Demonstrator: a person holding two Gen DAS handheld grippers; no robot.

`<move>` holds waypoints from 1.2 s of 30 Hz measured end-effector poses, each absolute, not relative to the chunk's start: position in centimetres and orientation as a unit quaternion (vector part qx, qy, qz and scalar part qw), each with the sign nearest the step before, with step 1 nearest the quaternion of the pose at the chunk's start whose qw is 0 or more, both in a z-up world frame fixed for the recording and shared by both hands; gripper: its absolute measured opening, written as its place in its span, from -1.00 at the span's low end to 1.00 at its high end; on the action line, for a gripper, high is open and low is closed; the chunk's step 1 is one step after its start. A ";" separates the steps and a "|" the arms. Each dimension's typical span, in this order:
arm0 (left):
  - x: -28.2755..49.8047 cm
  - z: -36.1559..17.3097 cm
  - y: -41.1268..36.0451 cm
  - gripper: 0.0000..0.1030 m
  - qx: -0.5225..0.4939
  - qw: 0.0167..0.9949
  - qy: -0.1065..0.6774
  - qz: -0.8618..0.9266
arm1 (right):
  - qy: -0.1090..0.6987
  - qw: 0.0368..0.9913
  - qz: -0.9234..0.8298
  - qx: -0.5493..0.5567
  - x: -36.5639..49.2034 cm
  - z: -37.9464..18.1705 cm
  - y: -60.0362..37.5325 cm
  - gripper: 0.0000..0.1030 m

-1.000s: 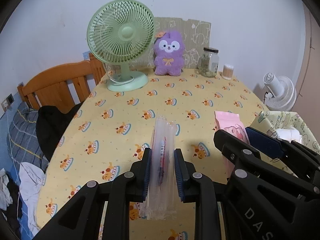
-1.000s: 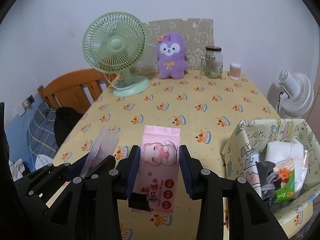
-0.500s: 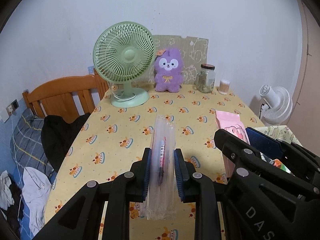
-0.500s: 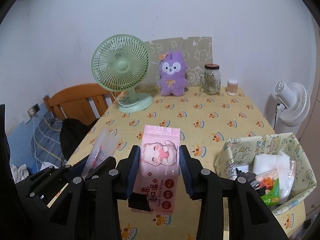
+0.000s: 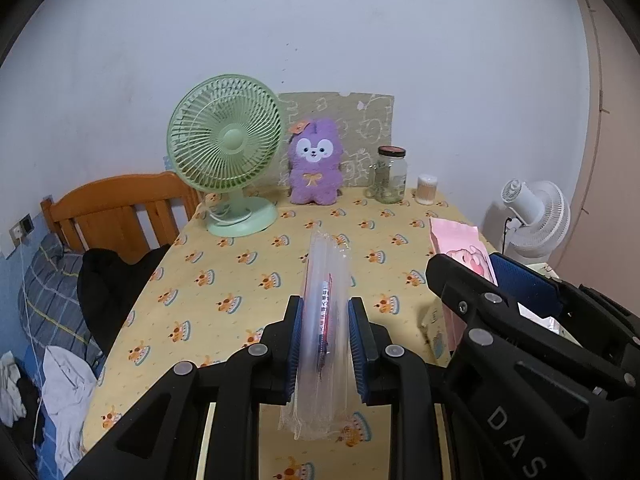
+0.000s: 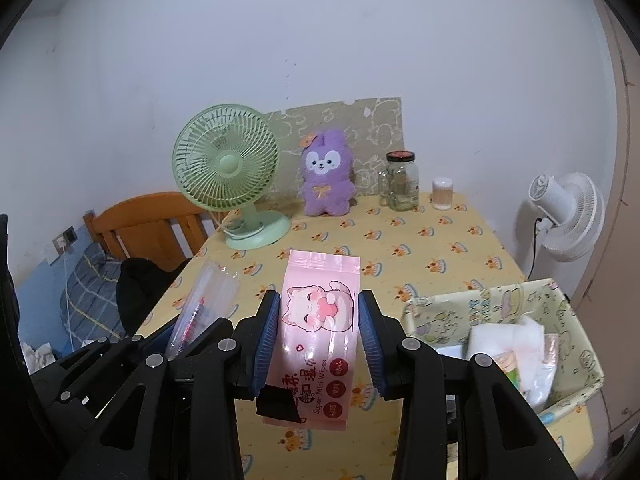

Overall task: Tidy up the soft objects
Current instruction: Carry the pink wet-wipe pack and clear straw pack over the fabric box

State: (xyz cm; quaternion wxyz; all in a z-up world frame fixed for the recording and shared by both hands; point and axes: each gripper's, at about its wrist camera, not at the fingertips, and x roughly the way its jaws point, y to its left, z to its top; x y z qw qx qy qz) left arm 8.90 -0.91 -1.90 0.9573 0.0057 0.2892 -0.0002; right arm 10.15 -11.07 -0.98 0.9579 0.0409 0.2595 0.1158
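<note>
My left gripper (image 5: pixel 323 312) is shut on a clear plastic packet (image 5: pixel 325 300) with a red-labelled item inside, held above the yellow tablecloth. My right gripper (image 6: pixel 319 312) is shut on a pink wet-wipes pack (image 6: pixel 320 320) with a cat print. Each packet also shows in the other view: the wipes pack (image 5: pixel 460 244) to the right, the clear packet (image 6: pixel 208 300) to the left. A patterned fabric basket (image 6: pixel 576 320) at the lower right holds tissues and other soft packs.
A green desk fan (image 6: pixel 228 172), a purple plush rabbit (image 6: pixel 326 178), a glass jar (image 6: pixel 401 180) and a small swab container (image 6: pixel 442 192) stand at the table's far edge. A wooden bed frame (image 5: pixel 116 208) with clothes is left; a white floor fan (image 6: pixel 568 212) right.
Both grippers have risen and pulled back from the table with their packets; the fan and plush look farther and the basket shows more fully.
</note>
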 end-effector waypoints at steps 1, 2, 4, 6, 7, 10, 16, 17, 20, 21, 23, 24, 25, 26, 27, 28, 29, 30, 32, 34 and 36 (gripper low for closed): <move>8.9 -1.8 -1.3 -0.59 0.007 0.958 0.287 -0.001 | 0.258 0.958 0.115 0.043 10.2 -0.9 -11.4 -0.17; 8.9 -1.7 -1.6 -0.59 0.008 0.958 0.286 -0.003 | 0.257 0.959 0.114 0.044 10.2 -0.8 -11.7 -0.17; 8.9 -1.5 -2.2 -0.59 0.010 0.959 0.283 -0.006 | 0.254 0.960 0.110 0.045 10.1 -0.7 -12.3 -0.17; 8.9 -1.4 -2.7 -0.59 0.012 0.960 0.281 -0.009 | 0.251 0.961 0.107 0.044 10.2 -0.5 -13.0 -0.17; 9.0 -1.3 -3.1 -0.59 0.012 0.960 0.280 -0.010 | 0.250 0.961 0.105 0.044 10.3 -0.5 -13.2 -0.17; 9.1 -1.2 -3.9 -0.59 0.013 0.961 0.277 -0.015 | 0.246 0.963 0.099 0.043 10.3 -0.3 -14.2 -0.17; 9.6 -1.1 -5.6 -0.59 0.016 0.961 0.276 -0.027 | 0.242 0.965 0.087 0.042 10.6 -0.2 -15.8 -0.17; 9.6 -1.2 -5.8 -0.59 0.017 0.961 0.276 -0.028 | 0.242 0.966 0.085 0.043 10.7 -0.3 -16.1 -0.17; 10.0 -1.2 -6.6 -0.59 0.019 0.960 0.276 -0.034 | 0.240 0.966 0.079 0.045 10.8 -0.3 -16.9 -0.17; 10.1 -1.2 -6.9 -0.59 0.021 0.960 0.276 -0.036 | 0.240 0.967 0.077 0.046 10.9 -0.3 -17.1 -0.17; 10.3 -1.1 -7.5 -0.59 0.025 0.961 0.273 -0.039 | 0.239 0.967 0.073 0.047 11.0 -0.3 -17.7 -0.17; 10.4 -1.1 -7.9 -0.59 0.028 0.961 0.272 -0.041 | 0.238 0.967 0.071 0.047 11.1 -0.3 -18.0 -0.17; 10.5 -1.1 -8.1 -0.59 0.029 0.961 0.272 -0.043 | 0.238 0.968 0.068 0.047 11.1 -0.3 -18.2 -0.17; 10.6 -1.1 -8.4 -0.59 0.030 0.961 0.271 -0.046 | 0.236 0.968 0.066 0.047 11.1 -0.2 -18.5 -0.17; 10.7 -1.1 -8.8 -0.59 0.032 0.961 0.270 -0.049 | 0.235 0.969 0.063 0.049 11.1 -0.2 -18.9 -0.17; 10.8 -1.1 -9.1 -0.59 0.033 0.961 0.270 -0.052 | 0.235 0.969 0.062 0.049 11.2 -0.2 -19.2 -0.17; 10.9 -1.1 -9.4 -0.59 0.034 0.961 0.269 -0.054 | 0.234 0.969 0.059 0.050 11.2 -0.2 -19.6 -0.17; 11.0 -1.1 -9.7 -0.59 0.035 0.961 0.269 -0.056 | 0.234 0.969 0.057 0.051 11.2 -0.2 -19.9 -0.17; 11.2 -1.0 -10.4 -0.59 0.037 0.960 0.269 -0.064 | 0.232 0.970 0.050 0.052 11.2 -0.2 -20.7 -0.17; 11.3 -1.0 -11.0 -0.59 0.039 0.960 0.269 -0.070 | 0.231 0.971 0.044 0.053 11.2 -0.2 -21.3 -0.17; 11.5 -1.0 -11.7 -0.59 0.040 0.959 0.269 -0.079 | 0.229 0.971 0.039 0.054 11.2 -0.2 -21.8 -0.17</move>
